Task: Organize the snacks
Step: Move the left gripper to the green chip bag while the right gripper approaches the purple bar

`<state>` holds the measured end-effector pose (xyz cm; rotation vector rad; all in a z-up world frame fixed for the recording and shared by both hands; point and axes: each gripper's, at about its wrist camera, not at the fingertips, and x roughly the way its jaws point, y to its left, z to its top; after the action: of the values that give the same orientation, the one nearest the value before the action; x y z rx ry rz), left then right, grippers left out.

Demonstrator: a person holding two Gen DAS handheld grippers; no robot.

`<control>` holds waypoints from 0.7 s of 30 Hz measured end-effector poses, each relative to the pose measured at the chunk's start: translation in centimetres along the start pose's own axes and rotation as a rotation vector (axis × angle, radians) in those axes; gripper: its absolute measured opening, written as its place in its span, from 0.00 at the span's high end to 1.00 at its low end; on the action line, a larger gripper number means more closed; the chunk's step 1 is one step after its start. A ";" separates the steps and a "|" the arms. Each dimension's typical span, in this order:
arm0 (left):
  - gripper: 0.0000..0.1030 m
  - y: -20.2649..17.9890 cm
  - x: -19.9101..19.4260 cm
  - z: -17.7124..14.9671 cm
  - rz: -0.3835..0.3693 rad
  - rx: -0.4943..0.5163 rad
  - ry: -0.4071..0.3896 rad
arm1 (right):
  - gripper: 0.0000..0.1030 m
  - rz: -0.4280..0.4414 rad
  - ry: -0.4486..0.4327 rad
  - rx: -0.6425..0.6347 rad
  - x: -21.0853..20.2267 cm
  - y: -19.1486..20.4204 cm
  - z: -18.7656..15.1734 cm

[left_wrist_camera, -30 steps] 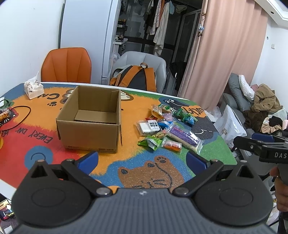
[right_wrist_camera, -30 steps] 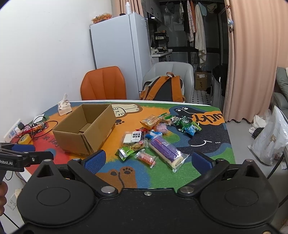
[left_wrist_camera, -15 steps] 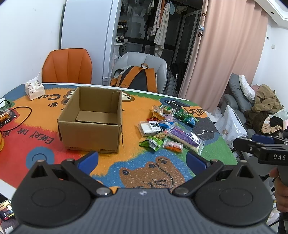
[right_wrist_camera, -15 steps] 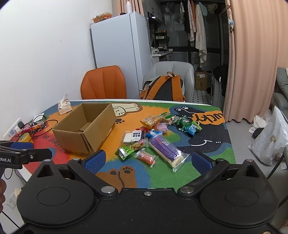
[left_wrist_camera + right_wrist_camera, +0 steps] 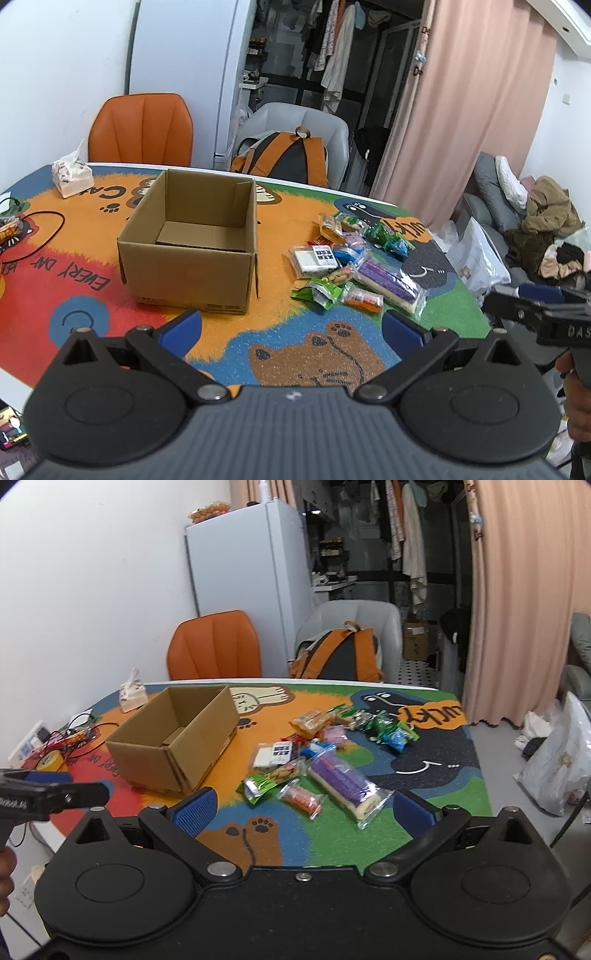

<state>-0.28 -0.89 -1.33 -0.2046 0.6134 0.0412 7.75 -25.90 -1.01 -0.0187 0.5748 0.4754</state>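
Note:
An open, empty cardboard box (image 5: 192, 240) (image 5: 177, 738) stands on the colourful table mat (image 5: 295, 354). Right of it lies a pile of several snack packets: a purple-and-white pack (image 5: 391, 286) (image 5: 341, 781), a white pack with a black label (image 5: 316, 256) (image 5: 275, 755), a green pack (image 5: 319, 291) (image 5: 258, 784) and an orange-red pack (image 5: 364, 297) (image 5: 301, 799). My left gripper (image 5: 291, 328) is open near the table's front edge, holding nothing. My right gripper (image 5: 303, 808) is open above the front edge, just short of the snacks, also holding nothing.
A tissue pack (image 5: 72, 177) sits at the table's far left, with cables (image 5: 33, 236) and a tape roll (image 5: 50, 760) at the left edge. An orange chair (image 5: 142, 129) and a grey chair with a backpack (image 5: 288, 155) stand behind. Bags (image 5: 557, 760) lie on the floor at right.
Both grippers have crept slightly forward towards the table; the box and the snacks look a little nearer. Nothing on the table has moved.

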 end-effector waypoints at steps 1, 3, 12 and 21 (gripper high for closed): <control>0.00 0.2 0.3 0.2 0.000 -0.008 0.002 | 0.00 0.005 -0.002 -0.002 0.1 0.0 0.0; 0.00 0.5 0.8 0.5 0.001 -0.022 0.002 | 0.00 0.017 -0.008 -0.006 0.3 -0.1 -0.1; 0.00 0.7 2.8 1.3 0.011 -0.041 0.011 | 0.00 0.008 -0.026 -0.004 1.8 -1.0 -0.2; 0.00 0.3 5.0 1.5 -0.009 -0.039 0.030 | 0.00 -0.060 -0.022 -0.021 3.8 -1.9 -0.8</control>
<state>4.62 -0.37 -3.01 -0.2461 0.6422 0.0413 10.99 -26.11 -3.87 -0.0510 0.5462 0.4231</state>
